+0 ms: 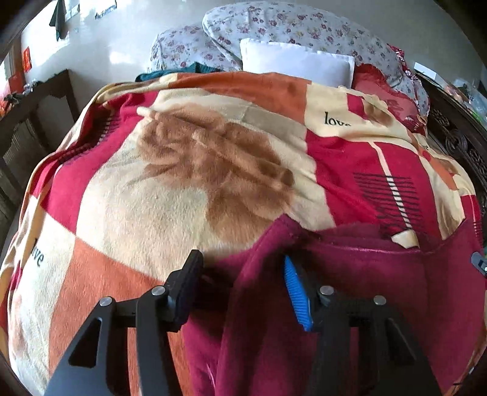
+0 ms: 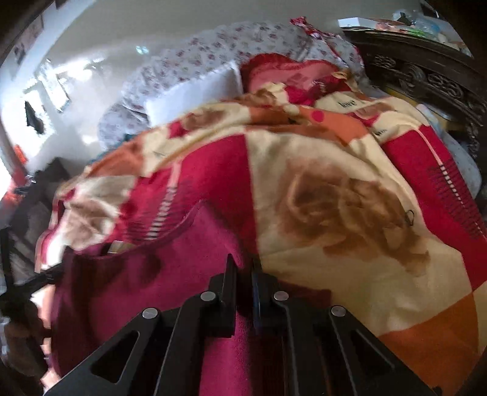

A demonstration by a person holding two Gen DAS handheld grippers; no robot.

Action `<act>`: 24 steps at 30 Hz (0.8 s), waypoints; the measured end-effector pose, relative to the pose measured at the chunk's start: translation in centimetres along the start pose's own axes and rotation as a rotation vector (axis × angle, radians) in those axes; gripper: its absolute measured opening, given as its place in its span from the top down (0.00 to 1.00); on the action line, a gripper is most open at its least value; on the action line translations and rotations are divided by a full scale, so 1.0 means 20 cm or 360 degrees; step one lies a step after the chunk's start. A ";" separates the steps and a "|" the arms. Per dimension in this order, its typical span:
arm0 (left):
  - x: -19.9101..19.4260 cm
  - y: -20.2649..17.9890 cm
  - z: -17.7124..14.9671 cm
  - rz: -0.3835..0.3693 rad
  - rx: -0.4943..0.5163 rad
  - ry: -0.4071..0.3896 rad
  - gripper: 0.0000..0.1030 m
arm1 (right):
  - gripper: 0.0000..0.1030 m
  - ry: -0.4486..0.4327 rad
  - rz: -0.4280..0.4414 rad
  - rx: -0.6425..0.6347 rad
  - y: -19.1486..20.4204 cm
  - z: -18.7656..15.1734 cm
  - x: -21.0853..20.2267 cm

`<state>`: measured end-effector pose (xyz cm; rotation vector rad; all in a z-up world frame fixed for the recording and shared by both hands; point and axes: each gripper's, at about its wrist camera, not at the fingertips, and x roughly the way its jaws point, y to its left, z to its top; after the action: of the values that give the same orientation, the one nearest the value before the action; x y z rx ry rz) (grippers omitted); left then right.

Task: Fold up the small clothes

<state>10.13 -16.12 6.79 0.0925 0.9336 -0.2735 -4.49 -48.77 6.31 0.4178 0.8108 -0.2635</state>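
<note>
The right gripper (image 2: 243,274) has its jaws drawn nearly together over the near edge of the maroon garment (image 2: 146,280), and a fold of the fleece appears to be pinched between them, though blur makes the contact hard to confirm. The left gripper (image 1: 243,274) has its jaws standing apart, straddling a raised ridge of the same cloth without pressing on it; its blue ribbed pad (image 1: 296,295) faces inward, just beside the fabric. The garment lies spread on the patterned blanket (image 1: 152,198) that covers the bed, near the front edge, with a curved neckline or hem showing toward the far side. It looks like thick, soft fleece: light, limp, not fragile, and likely to sag and bunch when lifted. Its pile should grip well against a ribbed pad, so slipping seems unlikely. The best hold is probably a single layer at a corner or hem, one jaw under the edge, to avoid catching the blanket beneath. A white pillow (image 1: 298,62) and floral bedding (image 1: 274,24) lie well beyond.
</note>
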 end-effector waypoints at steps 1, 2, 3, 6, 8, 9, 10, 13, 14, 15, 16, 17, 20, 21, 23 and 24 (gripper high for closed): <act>0.00 0.00 0.00 0.0003 -0.0004 -0.0009 0.48 | 0.91 0.0003 -0.0001 0.0017 -0.01 0.00 0.01; 0.00 0.00 0.00 -0.0004 -0.0019 -0.0008 0.48 | 0.91 -0.0012 0.0019 0.0052 -0.04 -0.01 0.00; 0.00 0.01 0.00 -0.0014 -0.0037 -0.0005 0.48 | 0.91 -0.0018 0.0040 0.0078 -0.05 -0.01 -0.01; -0.05 0.05 -0.01 -0.0032 -0.0068 0.0002 0.48 | 0.75 -0.0038 0.0105 0.0141 -0.08 -0.03 -0.15; -0.11 0.08 -0.03 -0.0037 -0.0070 -0.0007 0.48 | 0.61 -0.0034 0.0121 0.0107 -0.07 -0.06 -0.25; -0.15 0.10 -0.05 -0.0048 -0.0070 -0.0013 0.48 | 0.49 -0.0037 0.0146 0.0086 -0.07 -0.10 -0.32; -0.18 0.11 -0.08 -0.0073 -0.0071 -0.0012 0.48 | 0.42 -0.0043 0.0166 0.0066 -0.08 -0.14 -0.38; -0.27 0.17 -0.17 -0.0164 -0.0078 0.0015 0.45 | 0.40 -0.0017 0.0165 0.0000 -0.07 -0.26 -0.49; -0.29 0.19 -0.22 -0.0190 -0.0072 0.0033 0.44 | 0.40 0.0000 0.0179 -0.0023 -0.06 -0.30 -0.50; -0.32 0.20 -0.26 -0.0203 -0.0063 0.0043 0.44 | 0.40 0.0013 0.0192 -0.0040 -0.05 -0.33 -0.51; -0.34 0.22 -0.31 -0.0209 -0.0049 0.0047 0.44 | 0.40 0.0033 0.0205 -0.0061 -0.04 -0.37 -0.51; -0.36 0.22 -0.35 -0.0210 -0.0038 0.0052 0.44 | 0.40 0.0056 0.0204 -0.0077 -0.03 -0.41 -0.50; -0.41 0.24 -0.48 -0.0252 -0.0028 0.0078 0.44 | 0.41 0.0102 0.0183 -0.0101 -0.02 -0.50 -0.46; -0.42 0.23 -0.52 -0.0262 -0.0024 0.0092 0.44 | 0.52 0.0109 0.0172 -0.0119 -0.02 -0.52 -0.44; -0.42 0.23 -0.59 -0.0266 -0.0003 0.0111 0.44 | 0.73 0.0093 0.0164 -0.0156 0.00 -0.56 -0.42; -0.42 0.22 -0.61 -0.0260 0.0011 0.0119 0.44 | 0.77 0.0071 0.0149 -0.0168 0.00 -0.56 -0.43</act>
<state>-2.97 -7.91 6.03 0.0327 1.0163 -0.4265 -17.44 -43.00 5.82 0.3622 0.8424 -0.1242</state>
